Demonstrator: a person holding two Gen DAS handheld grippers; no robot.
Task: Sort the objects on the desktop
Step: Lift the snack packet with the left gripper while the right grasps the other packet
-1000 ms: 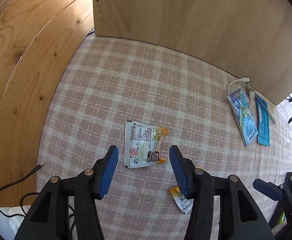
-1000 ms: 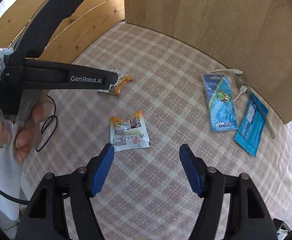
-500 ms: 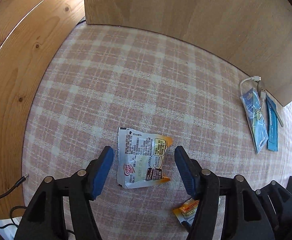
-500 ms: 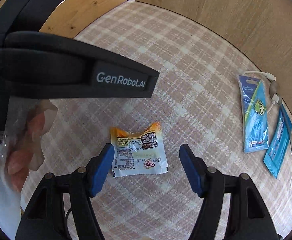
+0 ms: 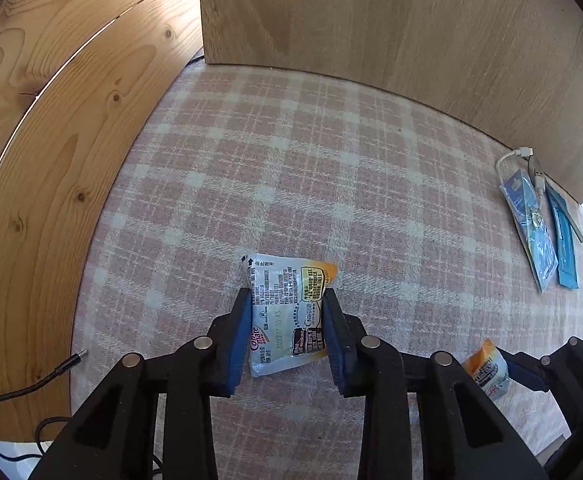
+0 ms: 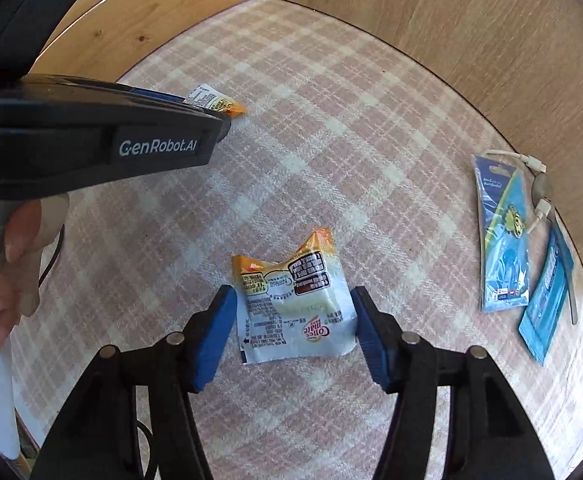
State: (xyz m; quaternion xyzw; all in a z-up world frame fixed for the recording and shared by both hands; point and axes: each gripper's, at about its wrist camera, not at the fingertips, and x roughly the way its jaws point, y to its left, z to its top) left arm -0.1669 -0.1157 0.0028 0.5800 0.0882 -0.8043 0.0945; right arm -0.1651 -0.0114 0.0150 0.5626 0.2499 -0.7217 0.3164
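Two creamer sachets sit between blue pads on the checked tablecloth [image 5: 331, 168]. The left gripper [image 5: 286, 330] is narrowed onto one sachet [image 5: 287, 312], pads touching its edges. The right gripper [image 6: 293, 334] brackets the other sachet [image 6: 295, 312], nearly touching; whether it grips, I cannot tell. Neither looks lifted yet. Well right of both, two blue packets [image 6: 503, 240] and a white cable [image 6: 531, 164] lie untouched beside the wooden panel [image 6: 471, 20], so most sorting remains.
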